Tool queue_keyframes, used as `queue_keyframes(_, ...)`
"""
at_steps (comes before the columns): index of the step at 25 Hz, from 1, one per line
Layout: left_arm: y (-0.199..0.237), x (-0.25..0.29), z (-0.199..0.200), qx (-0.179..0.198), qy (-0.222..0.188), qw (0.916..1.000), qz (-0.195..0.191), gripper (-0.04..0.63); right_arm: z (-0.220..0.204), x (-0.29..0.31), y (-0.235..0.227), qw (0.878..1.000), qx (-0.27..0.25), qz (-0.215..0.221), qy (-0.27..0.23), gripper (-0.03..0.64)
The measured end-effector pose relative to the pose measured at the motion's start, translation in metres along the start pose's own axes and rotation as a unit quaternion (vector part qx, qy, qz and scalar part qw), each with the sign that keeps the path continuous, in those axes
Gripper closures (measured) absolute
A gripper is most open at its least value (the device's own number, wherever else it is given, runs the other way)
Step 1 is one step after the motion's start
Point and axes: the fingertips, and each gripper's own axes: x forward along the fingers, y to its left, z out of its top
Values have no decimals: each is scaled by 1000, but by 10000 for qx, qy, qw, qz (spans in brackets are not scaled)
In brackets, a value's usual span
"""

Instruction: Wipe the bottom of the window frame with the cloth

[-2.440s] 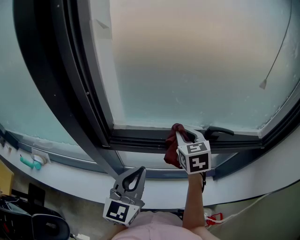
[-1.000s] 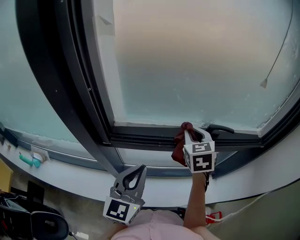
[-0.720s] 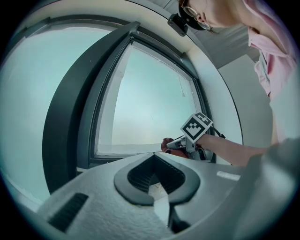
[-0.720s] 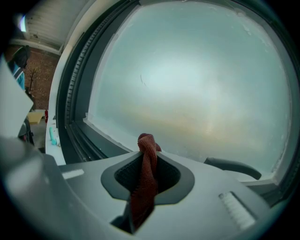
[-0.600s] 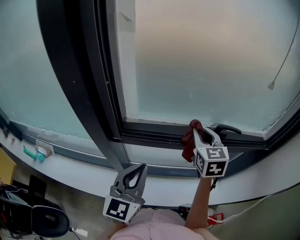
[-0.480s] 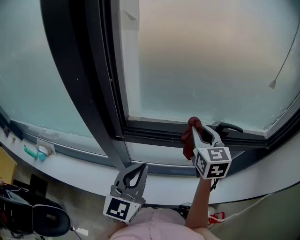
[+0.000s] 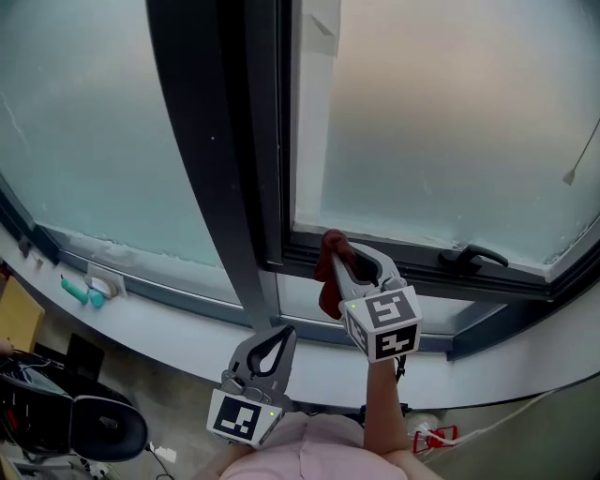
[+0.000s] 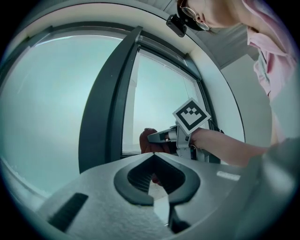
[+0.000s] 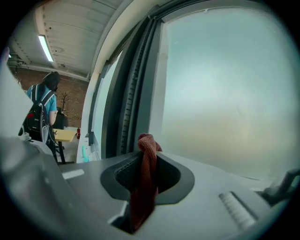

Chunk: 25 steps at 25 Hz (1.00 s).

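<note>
Item one: our right gripper (image 7: 339,255), jaws clamped on the dark red cloth (image 7: 327,283), which we hold against the bottom of the window frame (image 7: 422,272), near its left corner. Item two: our left gripper (image 7: 277,337), jaws pressed together on nothing, low before the white sill (image 7: 150,323).

Handle (image 7: 478,255) (rightward) on the bottom rail (image 7: 422,269)

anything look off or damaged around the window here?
Nothing damaged. Only oddity: a small pale flap lifts off the white vertical strip. The dark red cloth is bunched in the right claw, at the dark bottom window frame.
</note>
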Motion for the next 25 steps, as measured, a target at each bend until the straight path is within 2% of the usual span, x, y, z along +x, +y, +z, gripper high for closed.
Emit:
queue_keyframes(4,19,-19,-1,6,-2,9997,227,597,-7,31,34,9994,-37,313,155,552)
queue_keyframes(8,32,-33,-1,64,-12,9995,304,597,-23,60,51,9986,45,330,402,552)
queue_keyframes(12,34,-36,-2,106,0,9998,194,597,-34,74,53,9988,56,108,469,552)
queue_keyframes(16,38,-36,-12,113,239,9996,135,597,-32,76,53,9990,50,48,431,552)
queue_keyframes(25,25,-15,-4,129,74,9999,-73,597,-30,77,55,9991,-63,84,416,552)
